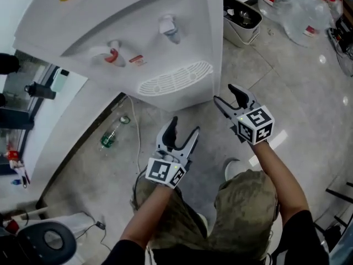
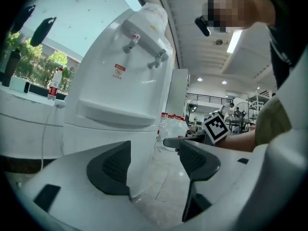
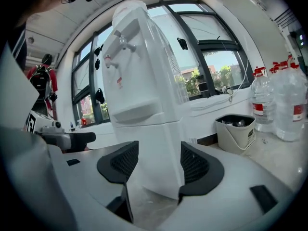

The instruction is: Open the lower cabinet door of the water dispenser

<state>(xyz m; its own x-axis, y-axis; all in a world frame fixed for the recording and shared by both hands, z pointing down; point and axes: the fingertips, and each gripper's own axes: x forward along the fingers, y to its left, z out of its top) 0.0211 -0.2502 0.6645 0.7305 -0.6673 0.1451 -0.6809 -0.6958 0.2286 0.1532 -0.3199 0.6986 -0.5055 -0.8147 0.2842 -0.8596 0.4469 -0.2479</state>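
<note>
right gripper (image 1: 226, 94): jaws apart, empty | left gripper (image 1: 185, 126): jaws apart, empty, beside it | lower cabinet door (image 3: 143, 133): ahead of the 2, upright, below the water dispenser (image 1: 165, 32) taps, untouched | nearer, judged: right, facing the cabinet's corner edge

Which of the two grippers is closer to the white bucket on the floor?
Right. The right gripper is at the water dispenser's front corner, on the side where the white bucket stands. The left gripper is farther off, before the dispenser's front.
</note>
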